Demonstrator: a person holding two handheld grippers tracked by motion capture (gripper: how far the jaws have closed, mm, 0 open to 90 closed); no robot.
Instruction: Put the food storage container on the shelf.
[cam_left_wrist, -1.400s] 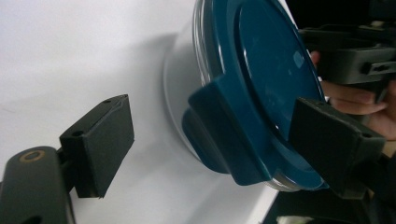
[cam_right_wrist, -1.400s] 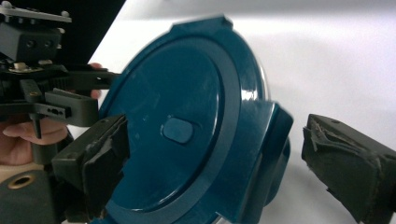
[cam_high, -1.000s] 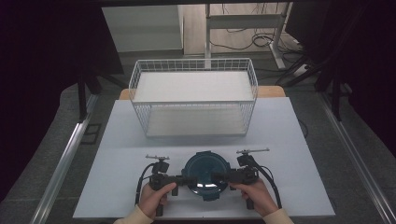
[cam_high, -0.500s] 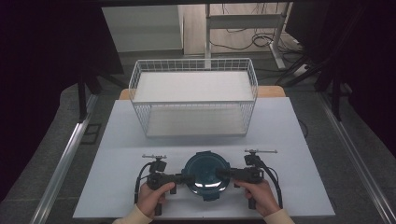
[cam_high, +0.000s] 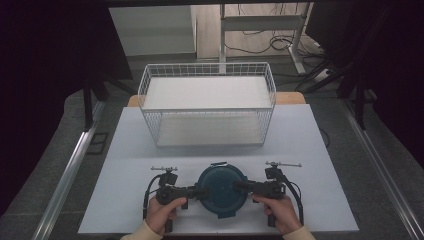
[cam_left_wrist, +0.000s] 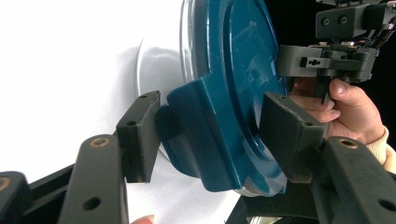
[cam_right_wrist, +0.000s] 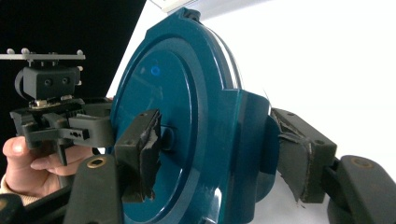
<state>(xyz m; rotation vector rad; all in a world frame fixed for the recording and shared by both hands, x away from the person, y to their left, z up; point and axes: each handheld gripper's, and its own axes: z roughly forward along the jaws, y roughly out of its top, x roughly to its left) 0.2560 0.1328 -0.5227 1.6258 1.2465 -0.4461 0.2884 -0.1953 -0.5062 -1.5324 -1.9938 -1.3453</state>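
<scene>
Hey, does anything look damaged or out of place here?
Yes: in the right gripper view, the right claw has torn, frayed pads, the covering peeling at the edges beside the blue lid. Nothing else stands out.

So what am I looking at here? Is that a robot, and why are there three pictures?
No robot: a person holds a hand-operated gripper in each hand. The high view looks down on a white table; the other two come from cameras riding on each gripper. The left gripper and right gripper face each other across a round dark-blue lidded container. Each has its jaws around a side tab of the lid, with small gaps visible, so not clamped. Behind stands a white wire basket.
</scene>
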